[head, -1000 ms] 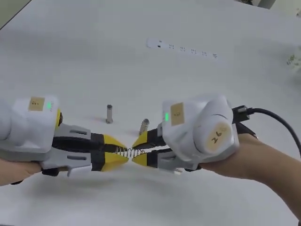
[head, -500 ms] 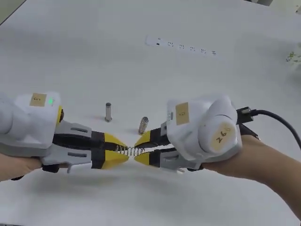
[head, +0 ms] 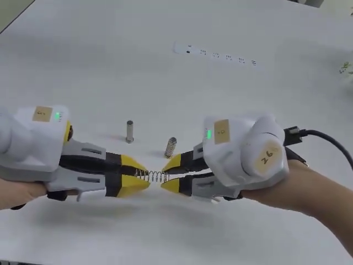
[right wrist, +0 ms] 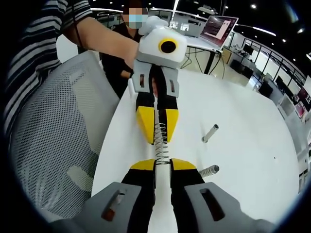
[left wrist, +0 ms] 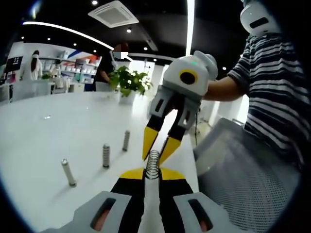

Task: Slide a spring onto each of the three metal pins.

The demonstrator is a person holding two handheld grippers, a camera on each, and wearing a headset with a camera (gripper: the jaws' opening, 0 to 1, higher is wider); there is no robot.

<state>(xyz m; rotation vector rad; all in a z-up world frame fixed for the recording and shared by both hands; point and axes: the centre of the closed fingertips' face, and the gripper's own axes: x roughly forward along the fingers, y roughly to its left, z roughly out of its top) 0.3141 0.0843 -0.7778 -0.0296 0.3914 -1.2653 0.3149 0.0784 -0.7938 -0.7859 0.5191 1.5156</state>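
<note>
We record yellow tips on black jaws, under white-and-grey housings, on both the left gripper (head: 144,179) and the right gripper (head: 165,175). The spring (head: 156,176) is silver. The bare pin (head: 129,131), at 11 o'clock from it, is grey. The table (head: 110,66) is white. The sleeve (left wrist: 262,73) is dark-and-white striped.

The spring (head: 156,176) is bright bare metal wire. The bare pin (head: 129,131) is dull grey metal. The table (head: 110,66) is white and smooth with a faint sheen. The left gripper (head: 144,178) and right gripper (head: 166,175) have smooth white plastic shells and matt yellow jaw tips.
</note>
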